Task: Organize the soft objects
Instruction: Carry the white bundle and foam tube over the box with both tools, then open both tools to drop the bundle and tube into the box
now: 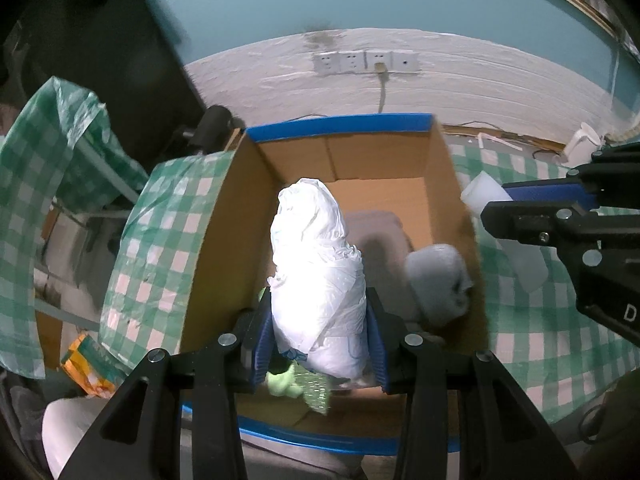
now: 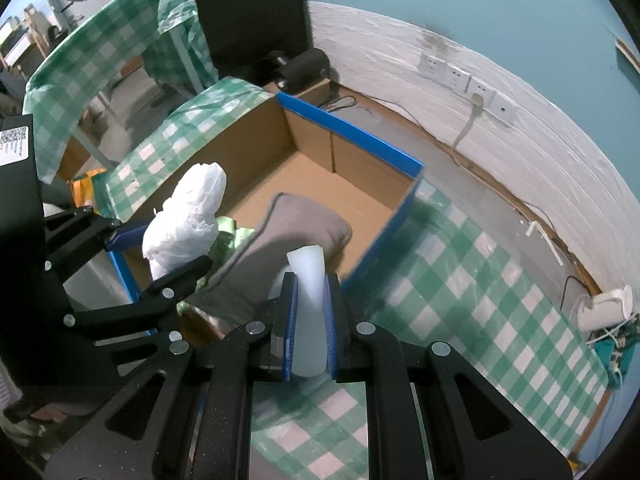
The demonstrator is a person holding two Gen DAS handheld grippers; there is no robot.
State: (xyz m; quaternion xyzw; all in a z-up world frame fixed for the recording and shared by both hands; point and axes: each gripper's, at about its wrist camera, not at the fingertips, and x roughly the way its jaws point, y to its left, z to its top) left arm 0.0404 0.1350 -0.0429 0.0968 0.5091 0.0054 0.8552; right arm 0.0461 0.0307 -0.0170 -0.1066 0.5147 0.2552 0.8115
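Observation:
My left gripper [image 1: 318, 312] is shut on a white plastic-wrapped bundle [image 1: 318, 276] and holds it over the open cardboard box [image 1: 224, 248] with blue edges. Inside the box lie a grey cushion [image 2: 296, 224], a grey-white soft lump [image 1: 438, 280] and a green soft item [image 1: 286, 384]. My right gripper [image 2: 311, 280] is shut on a pale translucent foam piece [image 2: 310, 300], just outside the box's right wall. The left gripper and its bundle [image 2: 188, 216] also show in the right wrist view, and the right gripper [image 1: 520, 208] in the left wrist view.
The box [image 2: 360, 136] sits on a green-and-white checked tablecloth [image 2: 460, 300]. A white wall with sockets [image 1: 366, 62] stands behind. A white object [image 2: 604, 306] and cables lie at the far right. An orange packet [image 1: 86, 364] lies lower left.

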